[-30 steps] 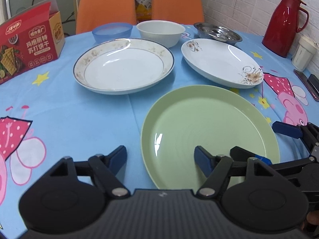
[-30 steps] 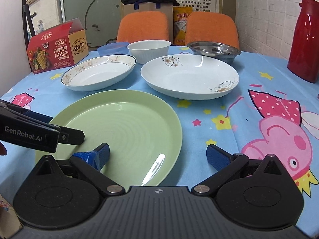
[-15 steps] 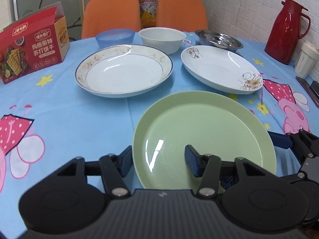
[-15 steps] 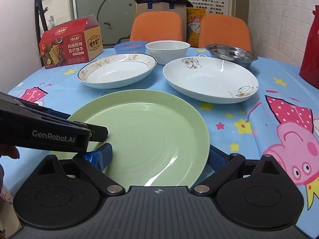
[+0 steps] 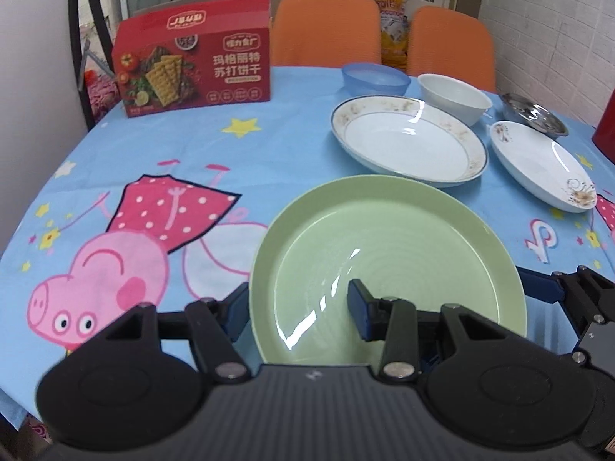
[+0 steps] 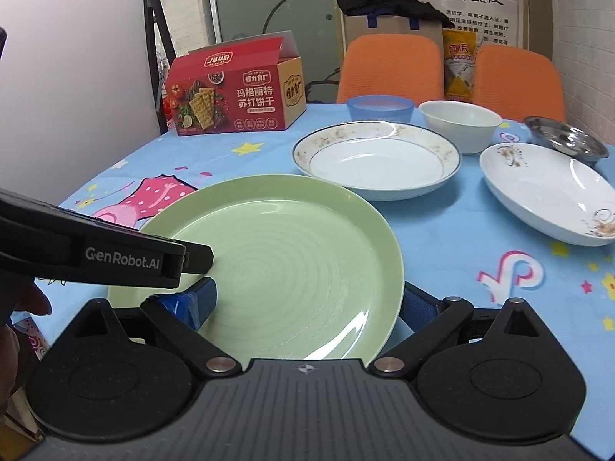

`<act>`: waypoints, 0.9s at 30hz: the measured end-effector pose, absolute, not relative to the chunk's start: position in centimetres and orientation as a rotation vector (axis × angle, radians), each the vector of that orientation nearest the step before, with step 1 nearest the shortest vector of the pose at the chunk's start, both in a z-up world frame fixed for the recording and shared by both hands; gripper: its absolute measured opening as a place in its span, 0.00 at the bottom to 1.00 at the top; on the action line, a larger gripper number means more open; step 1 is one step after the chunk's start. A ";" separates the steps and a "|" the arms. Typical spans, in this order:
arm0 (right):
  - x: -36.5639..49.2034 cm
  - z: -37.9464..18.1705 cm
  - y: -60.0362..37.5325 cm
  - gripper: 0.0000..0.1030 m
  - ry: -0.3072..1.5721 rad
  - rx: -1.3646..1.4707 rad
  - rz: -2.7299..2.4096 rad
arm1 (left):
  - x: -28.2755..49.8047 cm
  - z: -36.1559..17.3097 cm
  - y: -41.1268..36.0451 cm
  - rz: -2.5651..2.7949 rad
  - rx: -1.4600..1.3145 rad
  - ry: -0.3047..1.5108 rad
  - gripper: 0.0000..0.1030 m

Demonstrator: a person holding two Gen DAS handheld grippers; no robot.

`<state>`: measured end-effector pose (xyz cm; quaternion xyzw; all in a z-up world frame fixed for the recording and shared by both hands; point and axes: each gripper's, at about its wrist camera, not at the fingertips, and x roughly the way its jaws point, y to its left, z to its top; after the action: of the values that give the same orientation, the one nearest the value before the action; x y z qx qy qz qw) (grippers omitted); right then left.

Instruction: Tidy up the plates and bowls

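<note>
The green plate (image 5: 384,246) lies nearest me on the blue cartoon tablecloth (image 5: 192,161). My left gripper (image 5: 300,307) straddles its near left rim, one finger outside and one on the inner face. Its jaws are closing on that rim. My right gripper (image 6: 307,299) straddles the plate's (image 6: 292,253) near right rim. Its left finger sits inside and its right finger is tucked against the outer edge, the jaws easing open a little. Behind stand a gold-rimmed plate (image 5: 407,142), a flowered white plate (image 5: 538,169), a white bowl (image 5: 453,96), a blue bowl (image 5: 374,77) and a steel dish (image 5: 534,115).
A red cracker box (image 5: 196,69) stands at the back left of the table. Two orange chairs (image 5: 326,30) are behind the table, and a red flask's edge (image 5: 605,130) shows at the far right. A hand (image 6: 23,307) shows at the left edge of the right wrist view.
Both grippers have moved left across the table, and the green plate has come along between them. The left jaws have narrowed onto the rim. The right jaws have narrowed slightly.
</note>
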<state>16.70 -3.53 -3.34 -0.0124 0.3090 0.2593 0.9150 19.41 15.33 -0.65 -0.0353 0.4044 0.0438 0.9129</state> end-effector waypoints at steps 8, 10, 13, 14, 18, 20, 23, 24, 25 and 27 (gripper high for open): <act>17.3 -3.0 -4.5 0.82 0.664 -0.033 0.582 | 20.5 -1.1 17.2 0.037 -0.131 0.799 0.63; 18.4 -1.5 -6.3 0.84 0.615 0.012 0.533 | 21.8 -0.2 18.4 0.021 -0.159 0.763 0.72; 22.1 0.2 -7.2 0.84 0.565 -0.002 0.491 | 25.2 1.0 19.3 -0.010 -0.188 0.736 0.72; 23.6 0.4 -7.2 0.84 0.568 -0.003 0.489 | 26.5 1.3 19.5 -0.013 -0.189 0.736 0.72; 28.5 -0.4 -6.8 0.84 0.637 0.038 0.491 | 31.8 1.4 19.7 -0.015 -0.167 0.756 0.72; 29.9 -0.9 -6.6 0.84 0.669 0.059 0.480 | 34.2 1.3 19.8 -0.055 -0.169 0.768 0.72; 30.9 -1.5 -5.9 0.85 0.677 0.045 0.453 | 37.3 0.9 19.4 -0.104 -0.168 0.794 0.72; 31.2 -1.7 -5.7 0.85 0.684 0.030 0.442 | 38.1 0.6 19.2 -0.111 -0.165 0.803 0.72; 31.5 -2.0 -5.6 0.84 0.697 0.030 0.437 | 38.9 0.3 19.0 -0.109 -0.162 0.818 0.72; 32.1 -2.5 -5.6 0.85 0.730 0.065 0.452 | 39.9 -0.2 18.7 -0.126 -0.151 0.836 0.72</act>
<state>32.15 -5.63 -2.52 0.0315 0.3539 0.2191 0.9087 39.92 18.65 -0.20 -0.0733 0.4051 -0.0612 0.9093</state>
